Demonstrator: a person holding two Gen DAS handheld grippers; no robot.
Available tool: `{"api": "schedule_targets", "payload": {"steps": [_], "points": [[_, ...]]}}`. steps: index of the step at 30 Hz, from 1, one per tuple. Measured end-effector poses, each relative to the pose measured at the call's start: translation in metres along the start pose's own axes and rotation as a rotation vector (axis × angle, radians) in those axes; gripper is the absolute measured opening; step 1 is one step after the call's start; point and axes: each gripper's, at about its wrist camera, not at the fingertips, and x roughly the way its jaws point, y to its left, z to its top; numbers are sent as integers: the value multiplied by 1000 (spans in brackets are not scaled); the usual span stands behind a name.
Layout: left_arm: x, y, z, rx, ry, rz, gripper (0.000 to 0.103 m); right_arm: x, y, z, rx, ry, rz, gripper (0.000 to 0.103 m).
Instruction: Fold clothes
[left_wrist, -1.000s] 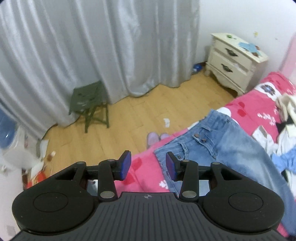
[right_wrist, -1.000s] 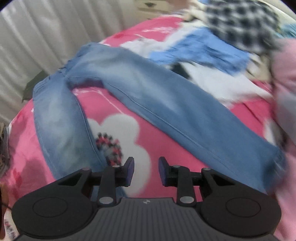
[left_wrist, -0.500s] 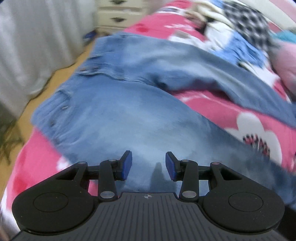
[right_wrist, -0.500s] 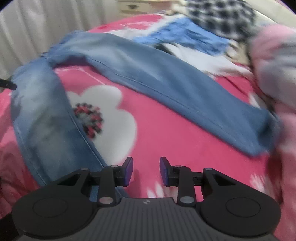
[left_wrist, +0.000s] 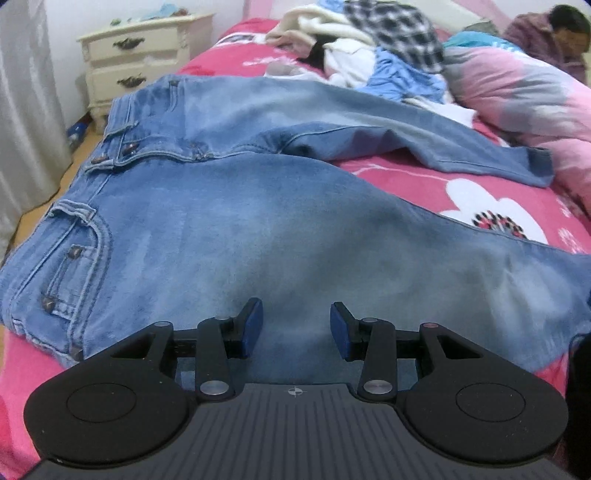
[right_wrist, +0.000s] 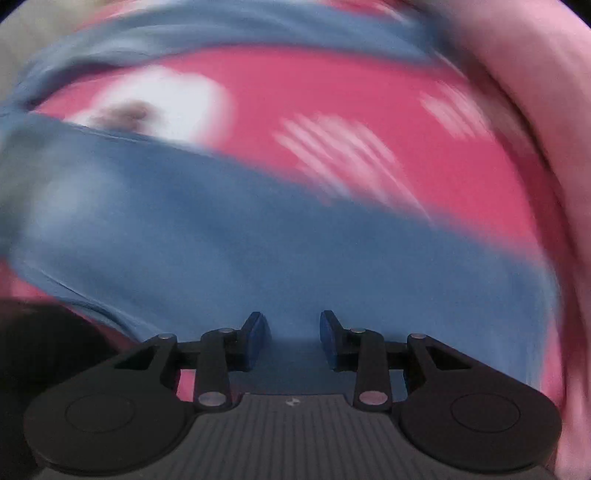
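Observation:
A pair of blue jeans lies spread on the pink flowered bed sheet, waistband to the left, legs splayed to the right. My left gripper stands open low over the near leg just below the hip pocket, with nothing between its blue pads. In the right wrist view the picture is smeared by motion. There my right gripper is open close above the lower part of the near jeans leg, its pads apart and empty. The far leg shows as a blurred blue band at the top.
A cream nightstand stands beyond the bed's left corner beside a grey curtain. A heap of mixed clothes and a pink duvet fill the far side of the bed. A person sits at the far right.
The left gripper swung from facing the floor and curtain down onto the jeans' hip. The right gripper dropped and shifted onto the near leg, its view now blurred.

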Motion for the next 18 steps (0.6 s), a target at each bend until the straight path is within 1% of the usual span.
{"api": "schedule_targets", "payload": {"steps": [1, 2, 3, 5, 7, 9, 11, 12, 13, 15, 16, 18], "points": [[-13, 1, 0, 5, -9, -17, 41, -9, -12, -8, 88, 6, -24, 35], [-19, -1, 2, 8, -19, -42, 41, -19, -21, -12, 162, 28, -87, 36], [-24, -3, 6, 12, -29, -69, 41, -31, -27, -14, 184, 30, -143, 36], [-39, -3, 13, 18, -41, -130, 41, -61, -34, -14, 158, -10, -238, 36], [-36, -13, 24, 31, -29, -199, 41, -91, -43, -7, 143, -52, -323, 36], [-31, -25, 34, 54, -14, -269, 41, -122, -52, 7, 121, -121, -381, 36], [-26, -38, 42, 94, 1, -340, 41, -148, -57, 29, 70, -185, -432, 37], [-20, -46, 43, 115, 13, -368, 41, -159, -58, 41, 41, -207, -450, 41], [-13, -54, 44, 137, 26, -394, 41, -165, -59, 54, 8, -201, -451, 43], [1, -74, 42, 186, 48, -434, 41, -171, -53, 78, -68, -155, -434, 43], [5, -87, 39, 236, 48, -434, 41, -170, -46, 85, -111, -138, -419, 43], [13, -115, 34, 348, 61, -440, 40, -156, -26, 92, -230, -107, -356, 43]]}}
